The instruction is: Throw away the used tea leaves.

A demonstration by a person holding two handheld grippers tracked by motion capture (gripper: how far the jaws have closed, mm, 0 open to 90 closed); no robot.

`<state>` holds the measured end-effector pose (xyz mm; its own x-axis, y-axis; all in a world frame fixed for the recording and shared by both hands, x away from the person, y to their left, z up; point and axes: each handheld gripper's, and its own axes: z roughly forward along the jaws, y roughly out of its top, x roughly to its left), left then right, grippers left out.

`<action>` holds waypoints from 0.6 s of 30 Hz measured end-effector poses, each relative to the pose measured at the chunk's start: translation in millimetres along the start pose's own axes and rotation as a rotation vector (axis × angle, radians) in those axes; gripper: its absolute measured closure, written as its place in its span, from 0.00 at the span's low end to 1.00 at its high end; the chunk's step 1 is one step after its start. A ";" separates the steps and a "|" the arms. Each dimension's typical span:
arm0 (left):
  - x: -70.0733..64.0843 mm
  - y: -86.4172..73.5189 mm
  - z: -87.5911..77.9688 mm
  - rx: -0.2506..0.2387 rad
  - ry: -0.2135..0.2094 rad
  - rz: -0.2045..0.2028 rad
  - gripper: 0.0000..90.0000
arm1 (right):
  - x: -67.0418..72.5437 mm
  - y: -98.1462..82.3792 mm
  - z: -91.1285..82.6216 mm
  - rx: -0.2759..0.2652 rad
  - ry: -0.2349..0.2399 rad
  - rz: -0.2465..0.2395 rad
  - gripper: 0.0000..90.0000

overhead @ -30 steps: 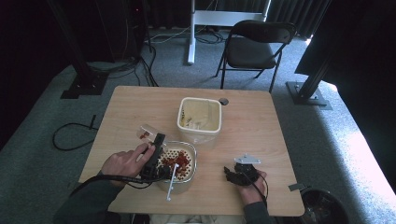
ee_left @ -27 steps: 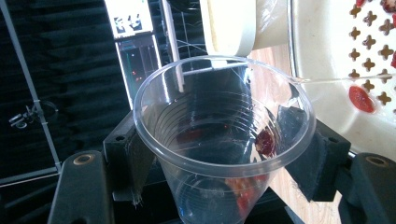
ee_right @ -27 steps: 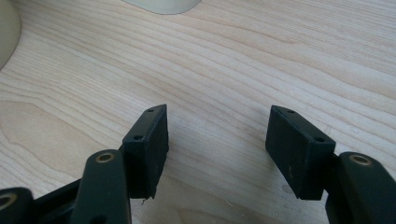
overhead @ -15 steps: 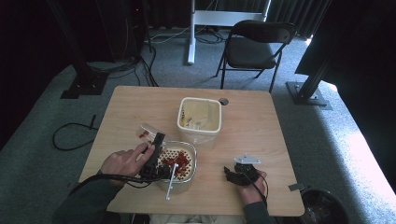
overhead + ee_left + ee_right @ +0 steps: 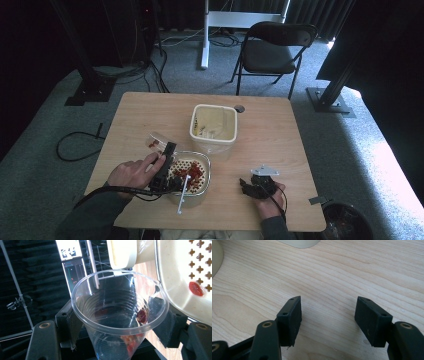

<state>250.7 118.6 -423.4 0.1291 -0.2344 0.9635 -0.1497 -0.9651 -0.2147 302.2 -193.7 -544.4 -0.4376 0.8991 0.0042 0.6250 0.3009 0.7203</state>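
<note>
Left claw (image 5: pixel 117 322) clamps tilted cup (image 5: pixel 120 312); right claw (image 5: pixel 328 320) gapes, resting.

A lab or studio-like recording space, not a home. A small wooden table (image 5: pixel 280 150) stands on grey carpet (image 5: pixel 45 125), ringed by black curtains (image 5: pixel 30 45) and black metal frame posts (image 5: pixel 82 70) bolted to floor plates. Cables (image 5: pixel 75 145) trail across the floor, and a black folding chair (image 5: pixel 272 50) stands behind.
</note>
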 end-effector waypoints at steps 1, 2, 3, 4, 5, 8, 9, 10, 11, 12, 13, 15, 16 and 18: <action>-0.1 -0.1 -0.1 0.000 0.000 0.000 0.35 | 0.1 0.0 0.0 0.000 0.000 0.001 0.42; 0.0 -0.1 -0.3 -0.001 0.001 0.003 0.35 | 0.1 -0.1 0.0 0.000 0.000 0.000 0.42; -0.3 -0.3 -0.3 0.000 0.000 0.001 0.35 | 0.0 -0.1 0.0 0.000 0.000 0.000 0.42; -0.3 -0.4 -0.4 0.004 -0.002 0.001 0.35 | 0.1 -0.1 0.0 0.000 0.000 0.000 0.42; 0.0 -0.7 -0.1 0.003 -0.001 0.002 0.35 | 0.1 -0.1 0.0 -0.001 0.000 0.000 0.42; 0.4 -1.3 0.3 -0.001 0.001 -0.003 0.35 | 0.1 -0.1 0.1 -0.002 -0.001 -0.001 0.42; 0.3 -1.3 0.3 0.000 0.002 -0.001 0.35 | 0.1 -0.2 0.1 -0.002 0.000 -0.001 0.42; 0.0 -1.2 0.2 0.000 0.003 -0.001 0.35 | 0.0 -0.2 0.1 -0.002 0.000 -0.002 0.42; -0.2 -1.2 0.1 0.000 0.002 -0.001 0.35 | 0.1 -0.2 0.1 -0.002 0.000 -0.001 0.42; -0.4 -1.2 0.2 0.001 0.004 0.001 0.35 | 0.0 -0.2 0.1 -0.002 0.000 -0.002 0.42; -0.5 -1.2 0.2 0.002 0.005 0.004 0.35 | 0.0 -0.2 0.1 -0.002 0.000 -0.001 0.42; -0.4 -1.5 0.2 0.004 0.006 0.008 0.35 | 0.0 -0.2 0.1 -0.003 0.000 -0.001 0.42; -0.3 -1.7 0.3 0.004 0.006 0.010 0.35 | 0.0 -0.2 0.1 -0.003 0.000 -0.001 0.41; -0.4 -1.7 0.2 0.005 0.008 0.013 0.35 | -0.1 -0.2 0.2 -0.003 0.001 -0.002 0.41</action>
<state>251.1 120.3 -423.4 0.1191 -0.2463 0.9618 -0.1463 -0.9625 -0.2284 302.1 -193.8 -544.7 -0.4393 0.8983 0.0032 0.6222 0.3017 0.7224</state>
